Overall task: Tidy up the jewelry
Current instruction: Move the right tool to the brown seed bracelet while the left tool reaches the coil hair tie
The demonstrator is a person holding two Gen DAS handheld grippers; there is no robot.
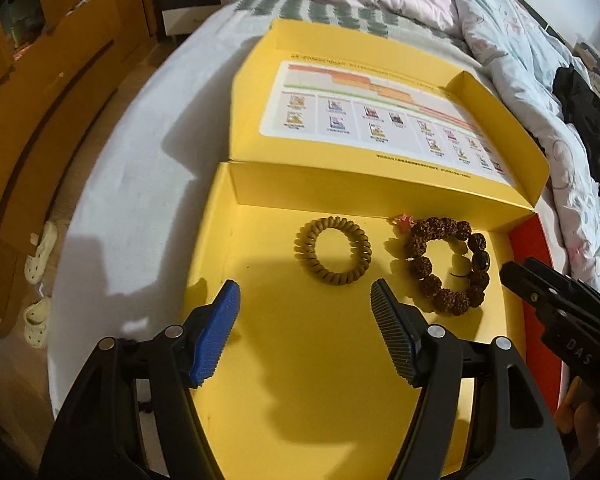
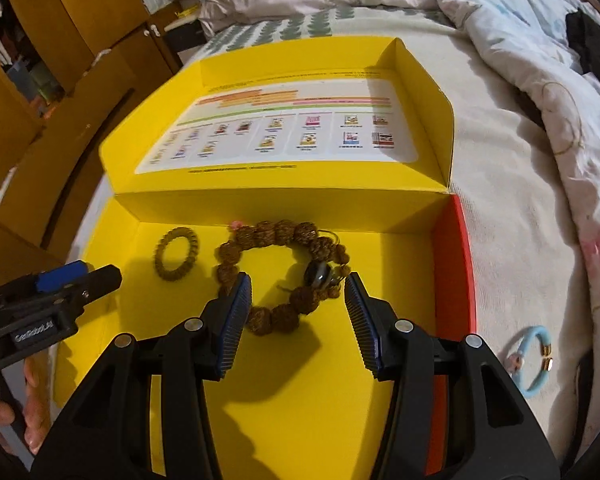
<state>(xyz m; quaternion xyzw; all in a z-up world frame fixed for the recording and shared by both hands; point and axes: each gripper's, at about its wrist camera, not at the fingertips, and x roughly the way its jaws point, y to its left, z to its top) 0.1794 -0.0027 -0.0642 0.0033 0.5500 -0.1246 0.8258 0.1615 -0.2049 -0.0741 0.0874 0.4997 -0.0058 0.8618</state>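
Found the left tongs (image 1: 305, 292) spread wide above the bare floor of the yellow box (image 1: 260, 360), holding nothing. Found the right tongs (image 2: 298, 280) parted too and empty, poised over the bead bracelet (image 2: 280, 276), with part of its ring showing between the jaws. Could not tell whether any pad touched a bead.

Judged the job roughly two-thirds done. Saw the spiral hair tie (image 1: 332, 250) lying flat inside the box near the back wall. Saw the bead bracelet just beside it on the right, apart from it, also near the back wall. Spotted the blue bangle (image 2: 534, 360) outside, on the bed sheet (image 2: 500, 240), near the box's red right edge, not yet put away. Reckoned that piece to be what was left, and perhaps closing the lid (image 1: 252, 128), which lay folded back flat with its printed chart facing up.

Counted:
- two tongs, both empty
- one box, open
- one hair tie, in the box
- one bead bracelet, in the box
- one blue bangle, on the sheet

Made that three pieces in all: two inside, one outside. Saw no other jewellery in either view.
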